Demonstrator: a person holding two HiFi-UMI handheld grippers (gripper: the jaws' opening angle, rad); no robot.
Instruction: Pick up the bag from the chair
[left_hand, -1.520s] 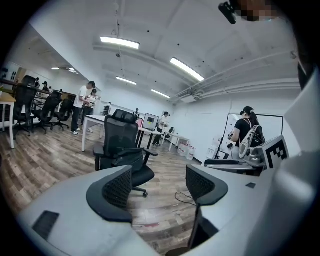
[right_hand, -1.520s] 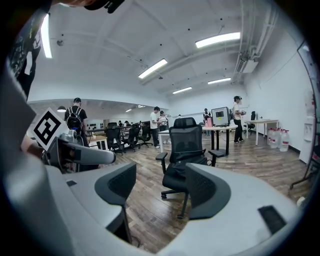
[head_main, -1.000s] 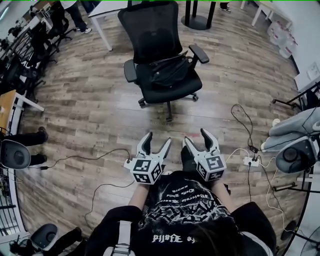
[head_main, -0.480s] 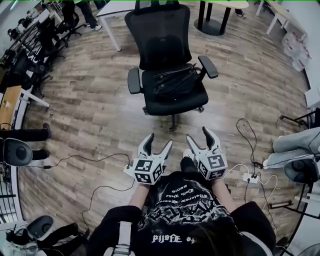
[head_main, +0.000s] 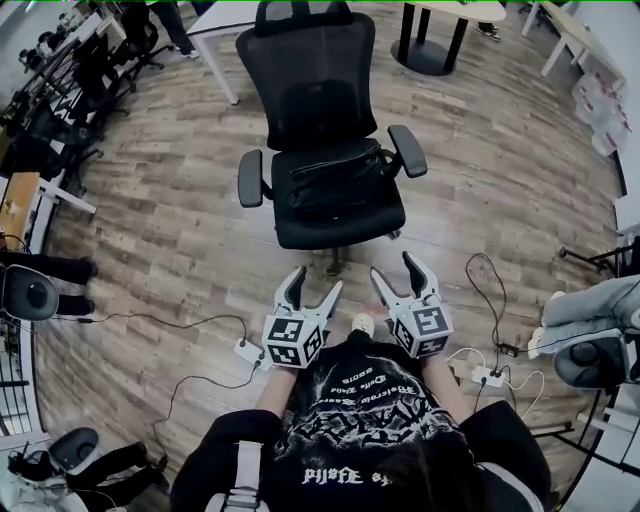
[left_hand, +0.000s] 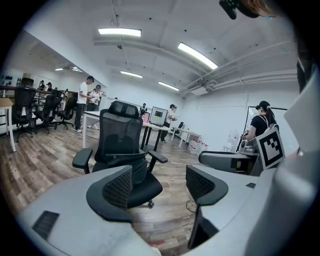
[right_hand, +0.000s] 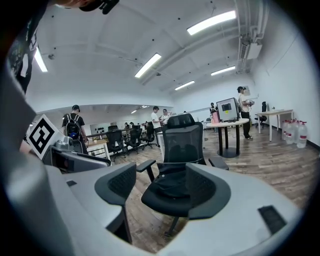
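A black bag (head_main: 335, 180) lies flat on the seat of a black chair (head_main: 305, 95). It sits between the two armrests, which flank it at 9 and 3 o'clock in the head view. The mesh backrest rises at the bag's 12 o'clock. A strap runs along the bag's far edge, close to the backrest.

Both grippers are held side by side in front of the person's chest. Seen from the head, the chair is at their 12 o'clock, well apart from both.

The left gripper (head_main: 315, 282) has its jaws spread wide with nothing between the pads. In its own view the left gripper (left_hand: 160, 185) shows only floor in the gap. There the chair (left_hand: 120, 135) stands at about 11 o'clock, and the bag (left_hand: 138, 170) shows just past the left pad.

The right gripper (head_main: 395, 270) is likewise spread and empty. In its own view the right gripper (right_hand: 161, 186) frames the chair (right_hand: 182, 137) straight ahead at 12 o'clock. The bag (right_hand: 170, 182) shows through the gap between the jaws, far beyond them and untouched.

The floor (head_main: 170, 230) is wood plank. A power strip (head_main: 248, 350) lies at the left gripper's 8 o'clock, with a cable (head_main: 150, 320) running off toward 9 o'clock. More cables (head_main: 490, 300) lie at the right gripper's 3 o'clock. A round table base (head_main: 430, 55) stands at the chair's 1 o'clock.
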